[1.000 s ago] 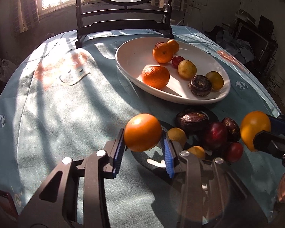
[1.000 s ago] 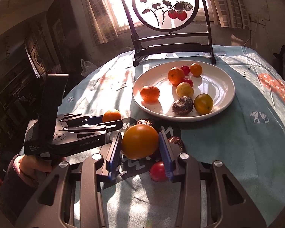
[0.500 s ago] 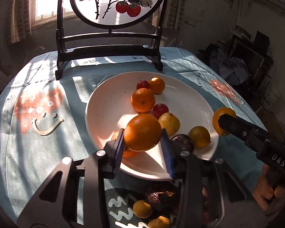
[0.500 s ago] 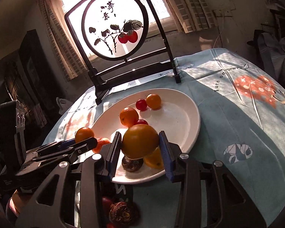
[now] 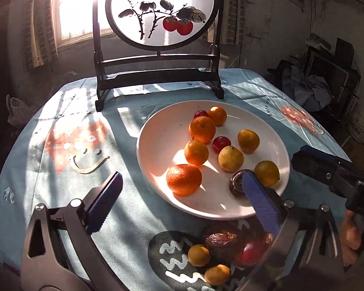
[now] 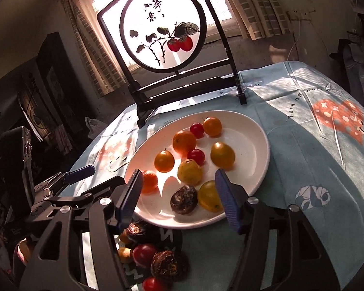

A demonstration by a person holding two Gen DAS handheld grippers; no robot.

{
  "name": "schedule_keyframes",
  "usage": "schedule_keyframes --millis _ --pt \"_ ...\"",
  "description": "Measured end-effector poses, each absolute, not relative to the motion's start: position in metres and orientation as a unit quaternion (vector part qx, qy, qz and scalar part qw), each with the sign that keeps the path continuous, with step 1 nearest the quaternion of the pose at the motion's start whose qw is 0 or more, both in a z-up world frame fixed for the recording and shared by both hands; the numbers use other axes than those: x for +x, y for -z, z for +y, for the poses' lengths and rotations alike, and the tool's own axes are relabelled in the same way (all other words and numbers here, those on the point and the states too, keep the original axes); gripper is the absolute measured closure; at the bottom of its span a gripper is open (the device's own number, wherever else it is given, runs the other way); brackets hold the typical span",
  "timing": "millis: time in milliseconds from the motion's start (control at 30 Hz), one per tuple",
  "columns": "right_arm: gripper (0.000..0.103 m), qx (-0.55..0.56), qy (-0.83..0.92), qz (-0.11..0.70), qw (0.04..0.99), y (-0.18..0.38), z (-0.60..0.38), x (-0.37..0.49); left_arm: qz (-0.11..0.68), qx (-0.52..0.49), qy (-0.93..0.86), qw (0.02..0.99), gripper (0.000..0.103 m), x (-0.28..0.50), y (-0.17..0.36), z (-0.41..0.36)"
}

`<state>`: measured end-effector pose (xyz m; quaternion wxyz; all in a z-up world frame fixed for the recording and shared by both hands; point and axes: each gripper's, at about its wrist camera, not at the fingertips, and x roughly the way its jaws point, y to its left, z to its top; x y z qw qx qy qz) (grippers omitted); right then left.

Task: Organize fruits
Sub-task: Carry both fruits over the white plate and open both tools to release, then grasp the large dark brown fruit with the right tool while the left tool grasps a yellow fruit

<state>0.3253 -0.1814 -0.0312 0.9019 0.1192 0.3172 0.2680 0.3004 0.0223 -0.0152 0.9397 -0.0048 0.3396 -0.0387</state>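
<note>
Both fruits released onto the white plate; more wait on the dark mat.

The left hand-held gripper and right hand-held gripper hover at the plate's near rim, jaws opening and nothing between them. A second ago each clenched an orange fruit over the worktop; those now appear to lie on the plate, probably the orange and the yellow-orange fruit. This drop looks finished. Next, I judge, both should draw back to the mat pile, where a small yellow fruit and a red one remain, and close on one each.
</note>
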Motion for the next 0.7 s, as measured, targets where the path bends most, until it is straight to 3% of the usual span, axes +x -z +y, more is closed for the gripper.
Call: schedule_keyframes --millis 467,700 --pt "0.041 0.062 -0.304 0.413 0.856 0.065 -0.158 0.284 0.339 -0.034 -0.006 0.94 0.002 0.244 0.027 0.061" --pt "0.051 0.065 -0.305 0.443 0.841 0.075 -0.16 0.288 0.344 -0.062 -0.003 0.937 0.002 0.245 0.026 0.07"
